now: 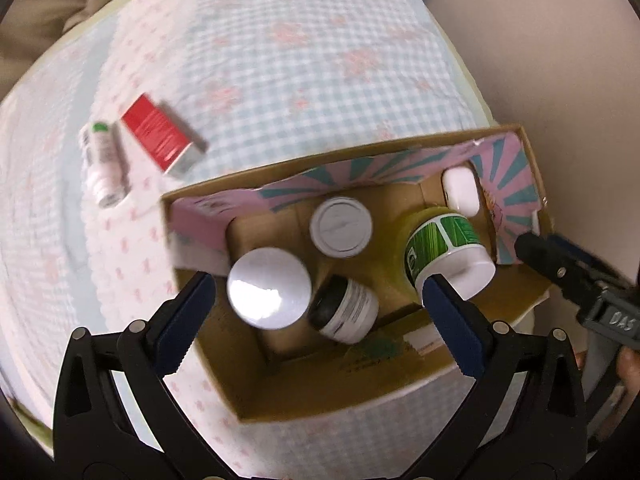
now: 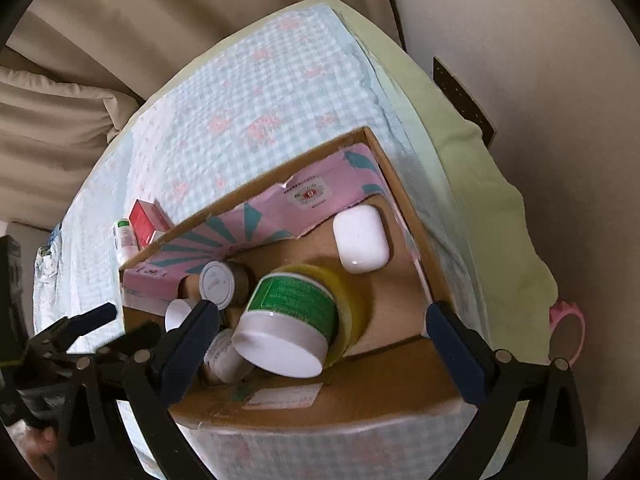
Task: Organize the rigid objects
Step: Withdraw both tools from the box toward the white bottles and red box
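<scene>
The cardboard box (image 1: 400, 368) sits on the checked cloth (image 1: 280, 60) and holds a tipped green-label jar (image 1: 444, 248), a white case (image 2: 360, 238) at its far right, and some white-lidded jars (image 1: 269, 288). Left of the box lie a red box (image 1: 158, 132) and a small bottle (image 1: 102, 160). The left gripper (image 1: 316, 300) and right gripper (image 2: 320, 320) hang over the box, both wide open, holding nothing.

Checked blue-and-pink cloth (image 2: 280, 92) over the table, pale green cover (image 2: 480, 184) beneath, beige cushion (image 2: 56, 120) behind, pink handle (image 2: 570, 320) at right edge.
</scene>
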